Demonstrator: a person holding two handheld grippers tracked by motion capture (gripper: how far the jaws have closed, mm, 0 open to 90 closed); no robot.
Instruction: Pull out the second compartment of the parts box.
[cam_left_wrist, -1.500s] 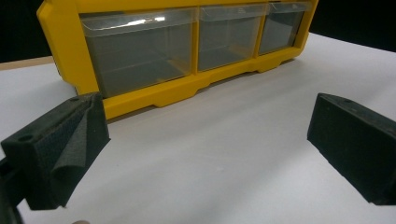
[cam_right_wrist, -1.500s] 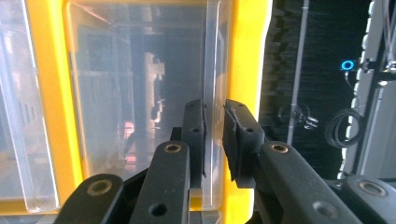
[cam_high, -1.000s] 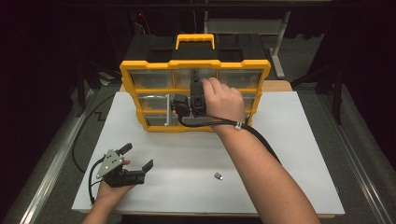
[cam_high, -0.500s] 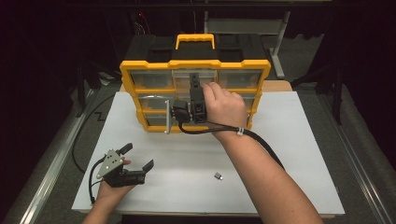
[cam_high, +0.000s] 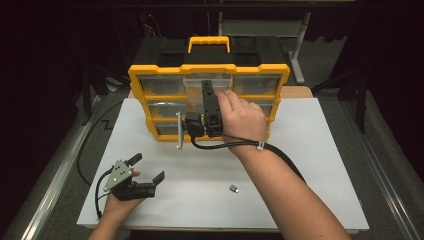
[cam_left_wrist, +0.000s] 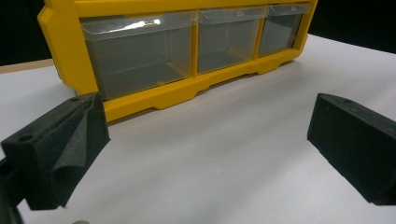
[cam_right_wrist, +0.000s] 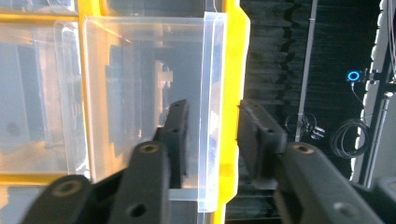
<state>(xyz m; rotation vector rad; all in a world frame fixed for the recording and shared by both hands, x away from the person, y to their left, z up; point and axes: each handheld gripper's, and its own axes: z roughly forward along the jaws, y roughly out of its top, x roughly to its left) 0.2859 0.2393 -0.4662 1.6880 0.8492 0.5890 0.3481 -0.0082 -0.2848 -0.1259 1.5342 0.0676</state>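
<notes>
Drawn a little out of the yellow organizer (cam_high: 145, 75) since the earlier frames, the top middle drawer (cam_high: 207, 80) is now being let go by the right gripper (cam_high: 206, 86).

Its fingers (cam_right_wrist: 175, 126) have just been opening and are seen loosened on either side of the drawer's clear front wall, one inside, one outside, with no pressure judged on the plastic. The drawer is left part-way out of its slot at the top of the organizer, which stands at the far side of the counter (cam_high: 310, 165). It is judged light, thin-walled, stiff but crackable, and smooth enough to slip; it is best taken by the front lip, squarely and gently. The left gripper (cam_high: 147, 167) is rested near the counter's near left corner, fingers spread wide and empty.
</notes>
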